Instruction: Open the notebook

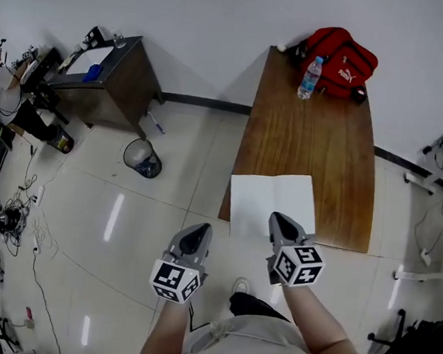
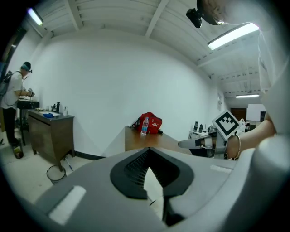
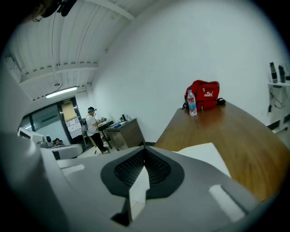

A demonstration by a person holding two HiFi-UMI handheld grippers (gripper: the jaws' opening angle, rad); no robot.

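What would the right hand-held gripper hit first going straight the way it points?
Most likely the notebook, lying open just beneath the right hand-held gripper; its tilt is hard to judge.

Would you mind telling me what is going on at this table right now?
A person stands at the near end of a wooden table, holding a two-jaw gripper in each hand. A notebook lies open there, white pages up. Neither gripper holds it. The right gripper hangs over the notebook's near edge and the left gripper over the floor beside the table, both with jaws together and empty. A water bottle and a red bag sit at the far end.
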